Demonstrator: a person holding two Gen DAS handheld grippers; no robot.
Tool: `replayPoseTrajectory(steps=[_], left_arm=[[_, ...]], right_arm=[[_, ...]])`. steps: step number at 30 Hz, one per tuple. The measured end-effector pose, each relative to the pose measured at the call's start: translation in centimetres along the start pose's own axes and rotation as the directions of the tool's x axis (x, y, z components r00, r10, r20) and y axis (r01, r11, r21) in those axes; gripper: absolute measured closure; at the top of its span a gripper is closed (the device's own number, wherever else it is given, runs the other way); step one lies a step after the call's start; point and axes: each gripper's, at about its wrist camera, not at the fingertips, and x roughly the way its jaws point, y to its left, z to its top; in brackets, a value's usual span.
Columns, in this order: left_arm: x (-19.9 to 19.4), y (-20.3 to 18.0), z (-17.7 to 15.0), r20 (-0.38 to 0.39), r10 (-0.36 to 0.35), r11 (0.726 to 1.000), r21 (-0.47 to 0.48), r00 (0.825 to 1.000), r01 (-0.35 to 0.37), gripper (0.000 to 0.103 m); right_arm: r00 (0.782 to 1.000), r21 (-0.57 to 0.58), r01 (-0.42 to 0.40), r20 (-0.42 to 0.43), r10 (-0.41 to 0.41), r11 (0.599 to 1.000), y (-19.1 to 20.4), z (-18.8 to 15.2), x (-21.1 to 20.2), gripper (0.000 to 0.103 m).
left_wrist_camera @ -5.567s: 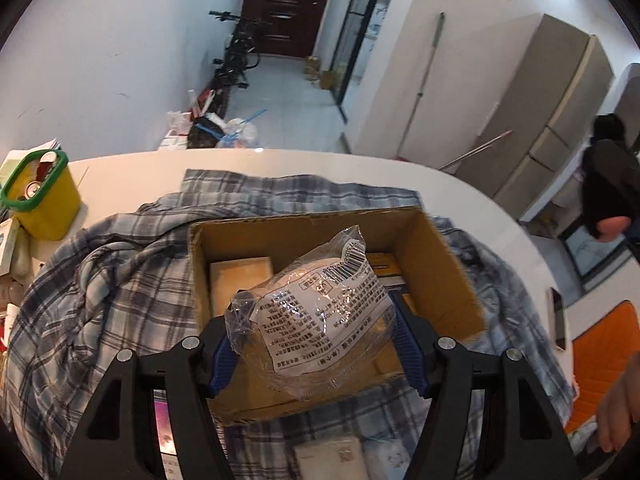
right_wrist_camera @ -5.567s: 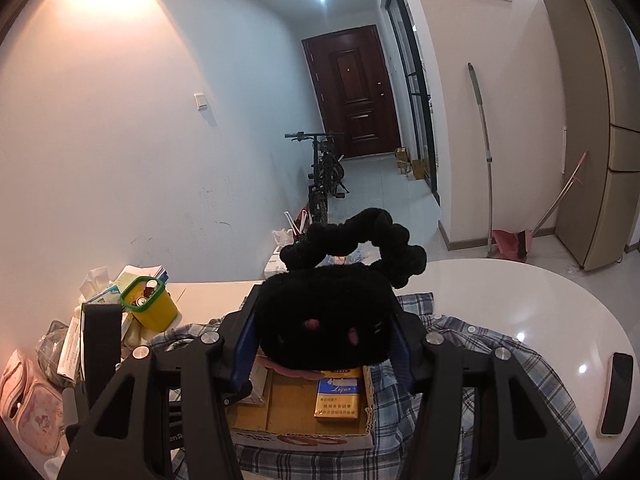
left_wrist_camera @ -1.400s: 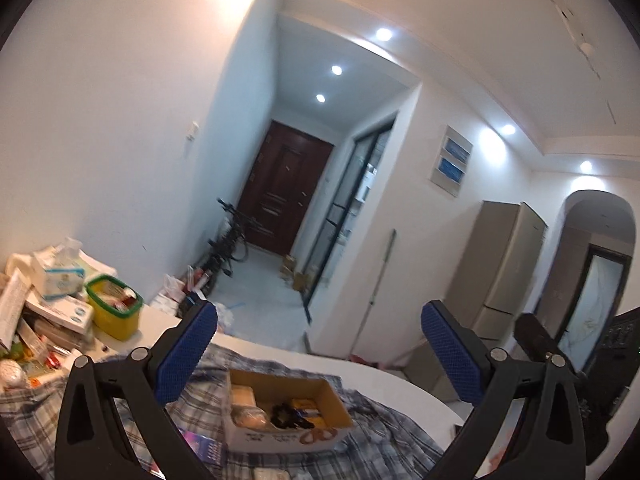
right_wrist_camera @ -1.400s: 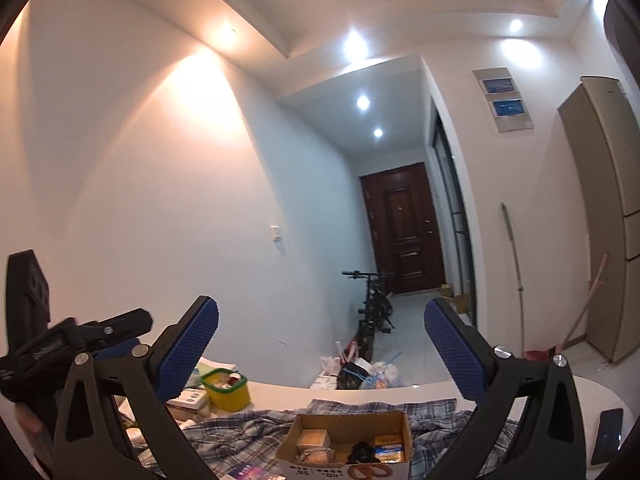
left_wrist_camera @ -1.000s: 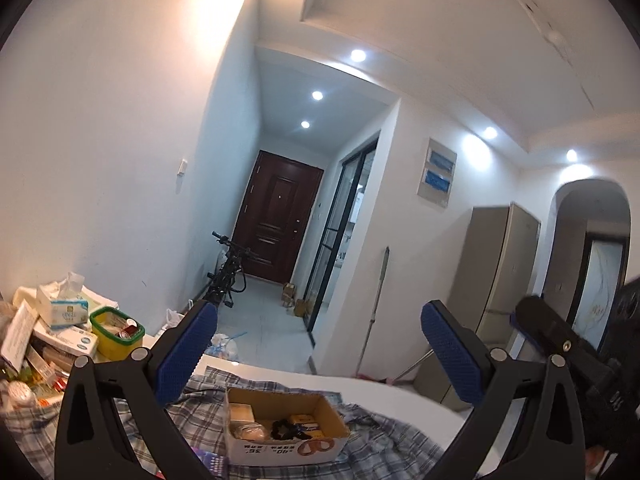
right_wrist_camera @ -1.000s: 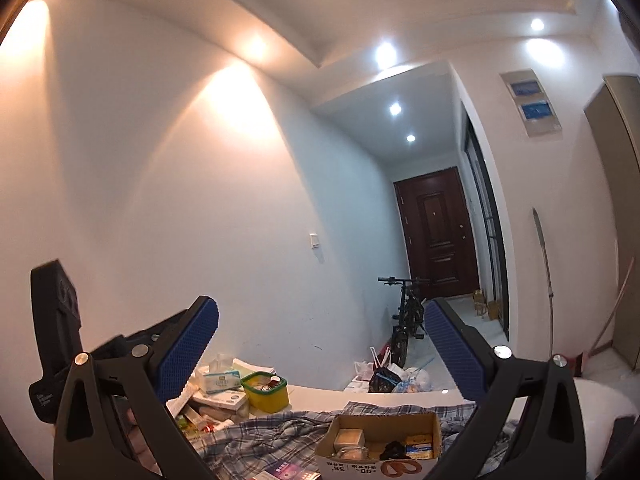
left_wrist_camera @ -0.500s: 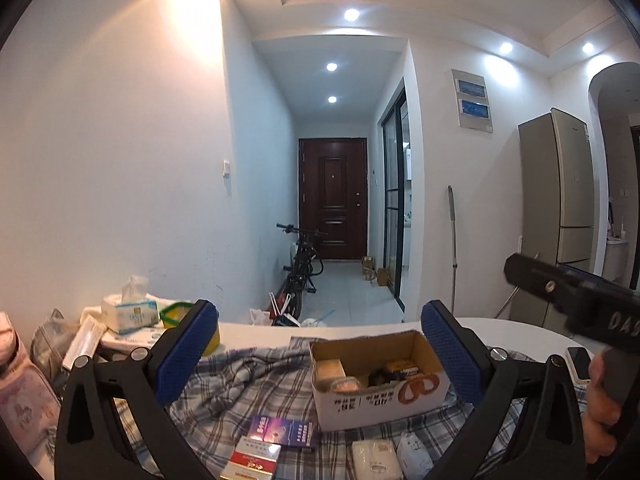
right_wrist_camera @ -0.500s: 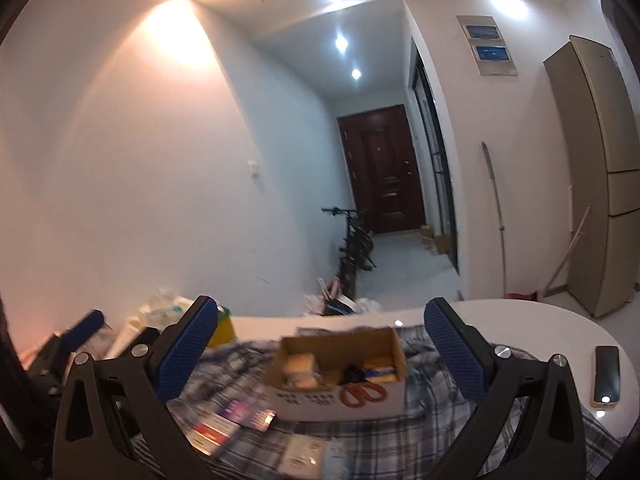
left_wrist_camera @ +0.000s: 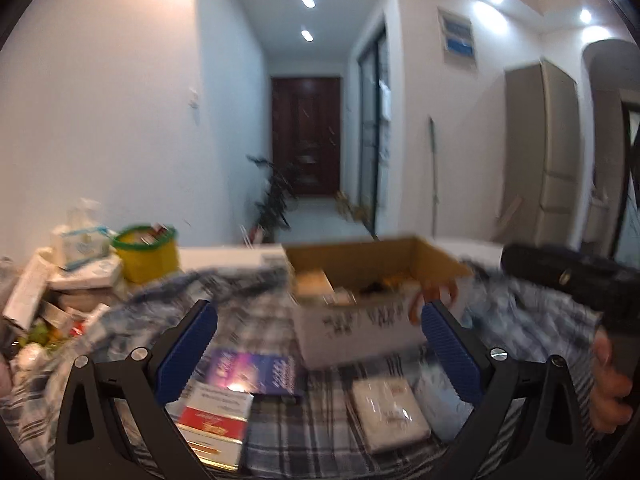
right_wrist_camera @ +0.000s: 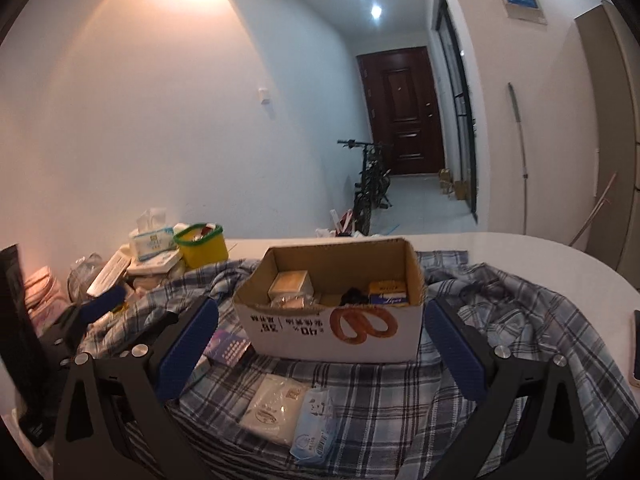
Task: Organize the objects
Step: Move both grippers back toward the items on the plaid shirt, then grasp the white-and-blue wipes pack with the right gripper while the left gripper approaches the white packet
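Both grippers, left (left_wrist_camera: 318,344) and right (right_wrist_camera: 322,342), gape wide and empty, facing the box (right_wrist_camera: 332,320). It already holds some items. I judge a new pick is starting: next, drop onto the white packet (right_wrist_camera: 276,408) lying just before the box.

Blue-grey plaid cloth (right_wrist_camera: 500,312); brown box (right_wrist_camera: 336,300) with white front and orange print; yellow tub (right_wrist_camera: 202,246), green rim; purple packet (left_wrist_camera: 256,368); white pouch (right_wrist_camera: 276,408).

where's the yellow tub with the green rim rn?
In the right wrist view, the yellow tub sits back-left on the table, beside the tissue pack and left of the cardboard box.
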Motion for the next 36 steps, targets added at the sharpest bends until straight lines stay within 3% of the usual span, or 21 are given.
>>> replayPoseTrajectory(steps=[1, 3, 6, 12, 16, 20, 24, 27, 29, 32, 35, 36], left_arm=[[1.6, -0.1, -0.3, -0.108, -0.019, 1.000, -0.002, 0.994, 0.019, 0.000], [3.7, 0.7, -1.2, -0.235, -0.083, 0.995, -0.078, 0.968, 0.066, 0.000], [5.4, 1.9, -2.0, -0.330, -0.104, 0.985, -0.164, 0.938, 0.051, 0.000], [5.3, 1.8, -2.5, -0.326, -0.053, 0.989, -0.147, 0.944, 0.004, 0.000], [5.6, 1.4, -2.7, -0.325, 0.003, 0.993, -0.111, 0.946, -0.041, 0.000], [7.0, 1.2, -3.0, -0.391, 0.010, 0.995, -0.083, 0.920, -0.046, 0.000], [7.1, 1.5, -3.2, -0.403, 0.025, 0.995, -0.082, 0.915, -0.064, 0.000], [7.5, 0.9, -3.4, -0.425, 0.024, 0.997, -0.051, 0.905, -0.050, 0.000], [7.5, 0.7, -3.5, -0.426, 0.025, 0.998, -0.044, 0.904, -0.048, 0.000], [7.1, 0.6, -3.4, -0.411, 0.055, 0.997, -0.032, 0.910, -0.074, 0.001], [7.1, -0.1, -3.4, -0.412, 0.053, 0.998, 0.002, 0.910, -0.058, 0.000], [7.0, -0.2, -3.4, -0.410, 0.053, 0.998, 0.006, 0.911, -0.055, 0.000]], right_arm=[[1.000, 0.013, -0.016, -0.023, 0.017, 1.000, -0.3, -0.2, 0.3, 0.000], [0.996, 0.031, -0.049, -0.075, 0.051, 0.998, -0.6, -0.4, 1.1, 0.000], [0.992, 0.041, -0.054, -0.114, 0.058, 0.998, -0.9, -0.6, 1.6, 0.000], [0.976, 0.079, -0.022, -0.214, 0.038, 0.997, -1.4, -2.2, 3.8, 0.000], [0.948, 0.144, 0.001, -0.315, 0.045, 0.990, -2.5, -3.6, 5.7, 0.000], [0.928, 0.227, 0.005, -0.365, 0.080, 0.974, -3.5, -4.4, 6.6, 0.000], [0.919, 0.222, 0.038, -0.391, 0.053, 0.974, -3.7, -4.8, 7.1, 0.000], [0.899, 0.222, 0.035, -0.433, 0.067, 0.975, -3.8, -5.3, 7.9, 0.000], [0.879, 0.226, 0.022, -0.468, 0.089, 0.974, -3.6, -5.9, 8.6, 0.006], [0.844, 0.222, 0.002, -0.524, 0.117, 0.975, -3.4, -6.7, 9.8, 0.025], [0.825, 0.267, -0.007, -0.543, 0.156, 0.964, -4.0, -7.3, 10.4, 0.036], [0.831, 0.263, -0.002, -0.536, 0.147, 0.965, -4.1, -7.3, 10.4, 0.043]])
